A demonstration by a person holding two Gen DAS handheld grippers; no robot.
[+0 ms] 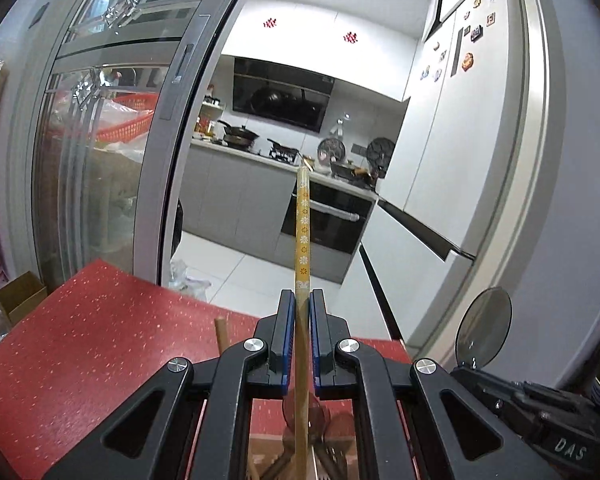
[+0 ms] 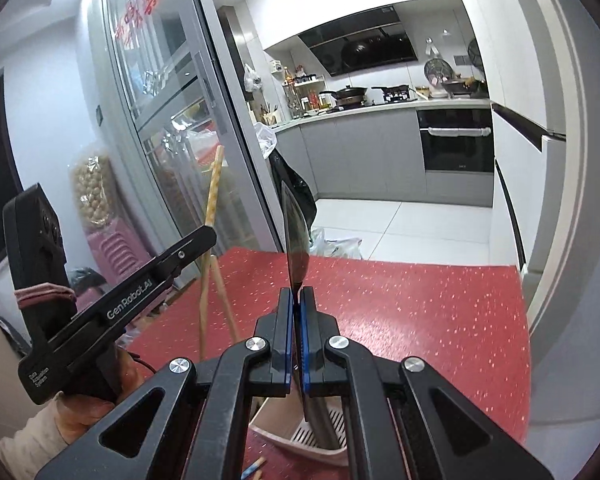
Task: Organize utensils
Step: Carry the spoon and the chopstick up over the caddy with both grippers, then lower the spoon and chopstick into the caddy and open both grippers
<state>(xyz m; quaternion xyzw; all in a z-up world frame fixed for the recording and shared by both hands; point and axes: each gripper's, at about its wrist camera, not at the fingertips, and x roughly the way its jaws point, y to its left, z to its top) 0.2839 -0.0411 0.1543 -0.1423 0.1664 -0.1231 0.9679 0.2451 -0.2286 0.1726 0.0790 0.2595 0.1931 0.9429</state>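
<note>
I keep both lifts slow and vertical so nothing snags the holder (image 2: 300, 436) at the bottom of the right view. My left tool (image 1: 302, 300) is clamped on a flowered chopstick (image 1: 302, 224) rising up the frame's centre — my right tool (image 2: 299, 296) is clamped on a dark flat utensil (image 2: 296, 236), possibly a spatula, standing above it over the red bench (image 2: 420, 312).
</note>
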